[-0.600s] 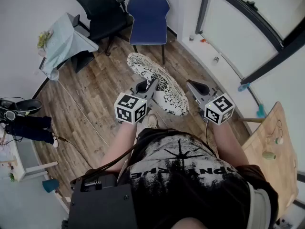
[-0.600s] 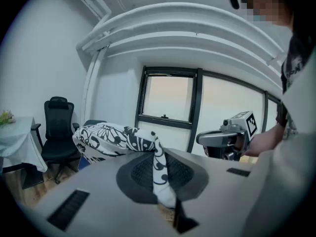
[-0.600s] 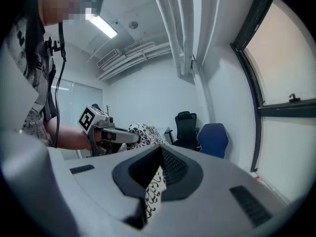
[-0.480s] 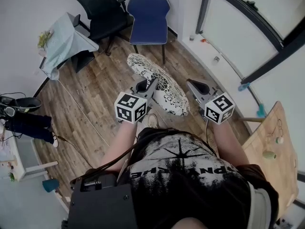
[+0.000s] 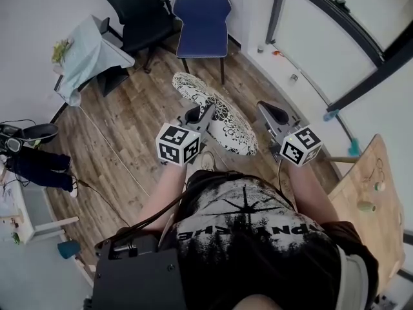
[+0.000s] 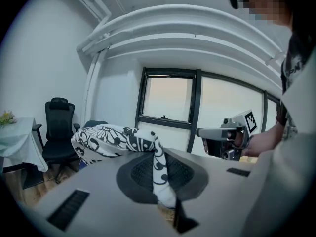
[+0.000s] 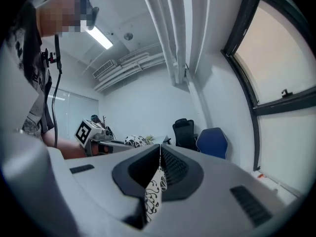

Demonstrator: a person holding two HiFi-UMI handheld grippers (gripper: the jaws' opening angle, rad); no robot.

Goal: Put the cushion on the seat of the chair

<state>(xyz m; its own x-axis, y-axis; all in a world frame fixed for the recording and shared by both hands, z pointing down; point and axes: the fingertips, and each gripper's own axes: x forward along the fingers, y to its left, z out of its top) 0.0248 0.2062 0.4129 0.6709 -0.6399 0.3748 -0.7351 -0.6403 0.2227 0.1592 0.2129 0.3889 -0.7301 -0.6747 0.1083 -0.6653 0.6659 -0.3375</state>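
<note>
While the wooden floor (image 5: 129, 128) fills most of the head view, the blue chair (image 5: 203, 11) is seen at its far end against the wall, with a black office chair (image 5: 132, 11) just beside it on the left. The seat of the blue chair is bare. The cushion (image 5: 226, 124), white with a black floral pattern, is held in the air above the floor, between the person and the blue chair and well apart from its seat. It is tilted, its far end pointing towards the chair and its near end lying between the two grippers.

Both forearms are stretched forward from the torso, roughly side by side. The left gripper (image 5: 199, 116) is set at the cushion's left edge and is angled somewhat downward; the right gripper (image 5: 268, 112) is set at the near right edge and is kept close to level. The marker cubes are turned up towards the head camera.

In the left gripper view, the jaws are seen closed almost fully on a fold of the patterned fabric, which is pinched between the pads and bulges out beyond them to the left. In the right gripper view, the jaws are likewise pressed together on a thin strip of the same fabric.
</note>
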